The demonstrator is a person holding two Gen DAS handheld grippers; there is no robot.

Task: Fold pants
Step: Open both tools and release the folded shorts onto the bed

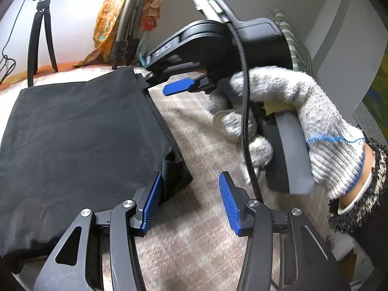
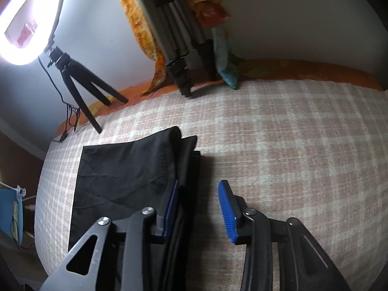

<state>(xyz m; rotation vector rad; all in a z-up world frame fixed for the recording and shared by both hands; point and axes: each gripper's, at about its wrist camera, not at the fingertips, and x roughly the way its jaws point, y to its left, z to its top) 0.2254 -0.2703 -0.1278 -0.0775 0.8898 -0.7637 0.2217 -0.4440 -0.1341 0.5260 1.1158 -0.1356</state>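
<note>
My left gripper (image 1: 189, 201) tilts downward, its blue pads (image 1: 229, 201) spread apart with nothing pinched between them. My right gripper (image 2: 198, 208) angles more steeply down, jaws parted too. A gloved hand (image 1: 298, 121) grips its handle.

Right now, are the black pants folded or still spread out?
Folded. The black pants lie as a compact rectangle on the checked blanket, with stacked layers showing along the right edge.
</note>
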